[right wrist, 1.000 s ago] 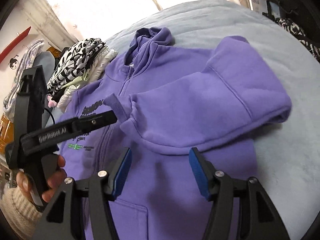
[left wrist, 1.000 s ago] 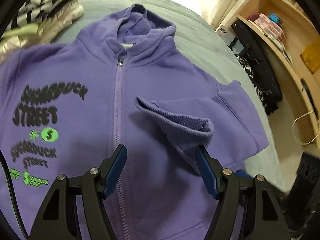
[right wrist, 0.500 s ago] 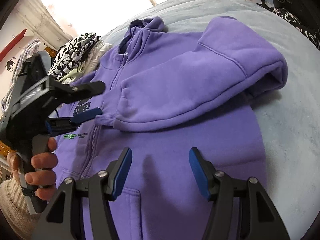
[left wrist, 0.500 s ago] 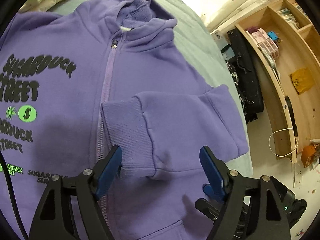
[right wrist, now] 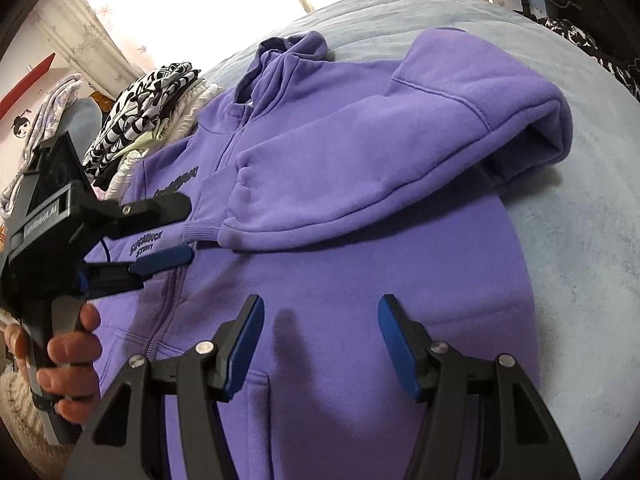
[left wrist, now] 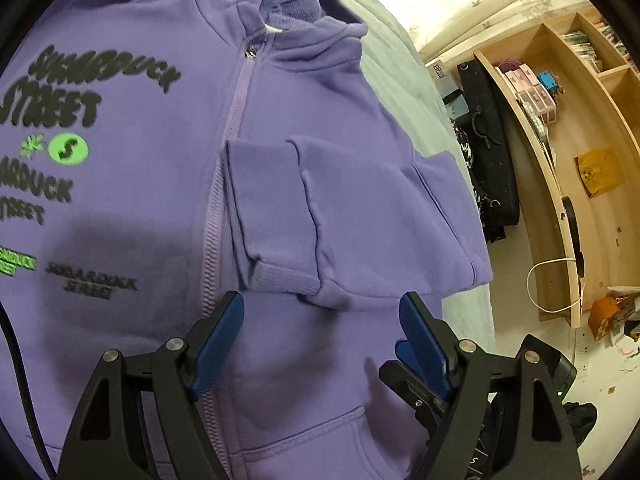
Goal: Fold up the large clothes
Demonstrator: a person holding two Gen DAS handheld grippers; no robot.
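A purple zip hoodie (left wrist: 140, 200) with black and green lettering lies front up on the bed. Its sleeve (left wrist: 360, 216) is folded across the chest, and the ribbed cuff (left wrist: 264, 200) lies flat beside the zip. My left gripper (left wrist: 322, 300) is open just short of the cuff, with nothing between its pads. From the right wrist view, the left gripper (right wrist: 186, 230) is held in a person's hand (right wrist: 72, 352), its tips beside the cuff. My right gripper (right wrist: 320, 304) hovers open over the hoodie's (right wrist: 360, 320) lower front, below the folded sleeve (right wrist: 380, 160).
The pale blue-grey bed cover (right wrist: 580, 260) shows to the right of the hoodie. A stack of folded clothes (right wrist: 152, 108) lies beyond its shoulder. Past the bed's edge stand a wooden shelf unit (left wrist: 560, 120) and a black bag (left wrist: 488, 160).
The raised cuff at my left gripper's jaws has dropped flat onto the chest. The left jaws opened wider and the gripper sank and rolled. The right gripper dipped slightly.
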